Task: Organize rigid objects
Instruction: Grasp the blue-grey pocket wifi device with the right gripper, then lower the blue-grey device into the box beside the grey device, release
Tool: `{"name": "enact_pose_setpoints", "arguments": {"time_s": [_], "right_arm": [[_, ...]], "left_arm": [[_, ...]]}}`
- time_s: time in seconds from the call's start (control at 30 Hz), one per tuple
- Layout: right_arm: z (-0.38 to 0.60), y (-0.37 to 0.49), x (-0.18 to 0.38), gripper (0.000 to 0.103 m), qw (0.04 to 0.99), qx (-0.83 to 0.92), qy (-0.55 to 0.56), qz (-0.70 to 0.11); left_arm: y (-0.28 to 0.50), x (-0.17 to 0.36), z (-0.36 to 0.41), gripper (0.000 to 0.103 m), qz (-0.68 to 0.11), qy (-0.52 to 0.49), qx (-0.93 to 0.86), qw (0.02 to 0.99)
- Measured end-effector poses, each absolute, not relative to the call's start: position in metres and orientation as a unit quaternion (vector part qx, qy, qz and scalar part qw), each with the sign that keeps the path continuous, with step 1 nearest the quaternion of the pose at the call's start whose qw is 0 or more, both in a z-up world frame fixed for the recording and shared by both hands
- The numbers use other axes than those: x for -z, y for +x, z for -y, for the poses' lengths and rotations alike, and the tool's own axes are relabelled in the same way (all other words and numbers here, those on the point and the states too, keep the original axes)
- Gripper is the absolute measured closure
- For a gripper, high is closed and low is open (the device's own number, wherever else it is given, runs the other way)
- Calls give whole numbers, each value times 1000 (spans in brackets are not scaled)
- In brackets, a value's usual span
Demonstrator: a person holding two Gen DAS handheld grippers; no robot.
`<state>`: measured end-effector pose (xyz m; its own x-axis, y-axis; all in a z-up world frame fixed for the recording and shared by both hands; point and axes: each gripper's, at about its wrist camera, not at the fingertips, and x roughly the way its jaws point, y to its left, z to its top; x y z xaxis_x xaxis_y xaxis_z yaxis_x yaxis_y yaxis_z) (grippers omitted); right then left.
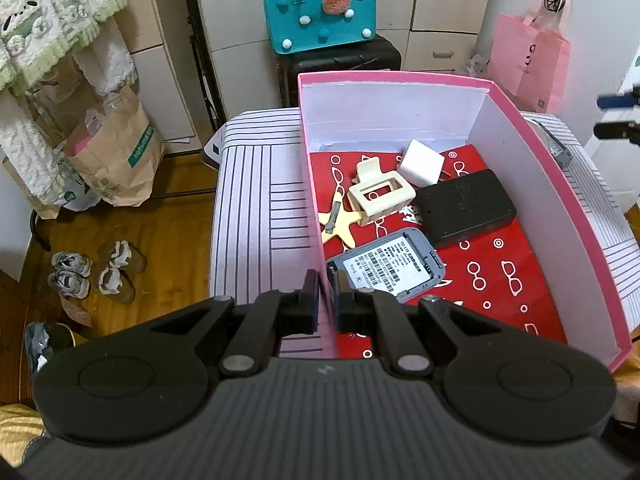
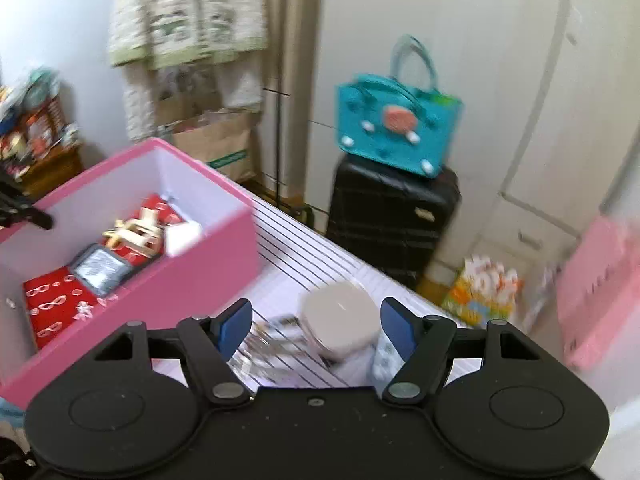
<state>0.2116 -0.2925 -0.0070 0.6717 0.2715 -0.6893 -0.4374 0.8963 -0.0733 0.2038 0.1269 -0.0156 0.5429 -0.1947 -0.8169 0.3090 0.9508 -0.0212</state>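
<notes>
Item: round white tin, rigid, prob. light, slick lid, on worktop between wide-open right tool fingers, grip sidewall; left tool clamps pink box wall.

My left gripper is closed, its two black pads clamped on the near wall of the pink box, one finger outside the wall and one inside. My right gripper is spread wide, its blue-faced fingers well apart and holding nothing, positioned beside the box on its far side from my left gripper. In the left wrist view, the right gripper's fingertips appear past the box's far wall, parted.
</notes>
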Motion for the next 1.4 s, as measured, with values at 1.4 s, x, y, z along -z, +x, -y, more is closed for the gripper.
{"name": "enact_pose_setpoints", "arguments": {"time_s": [1.4], "right_arm": [[352,275,112,39,904,-97,-8,-417]], "left_arm": [[207,14,-124,99,-476,49,110,871]]}}
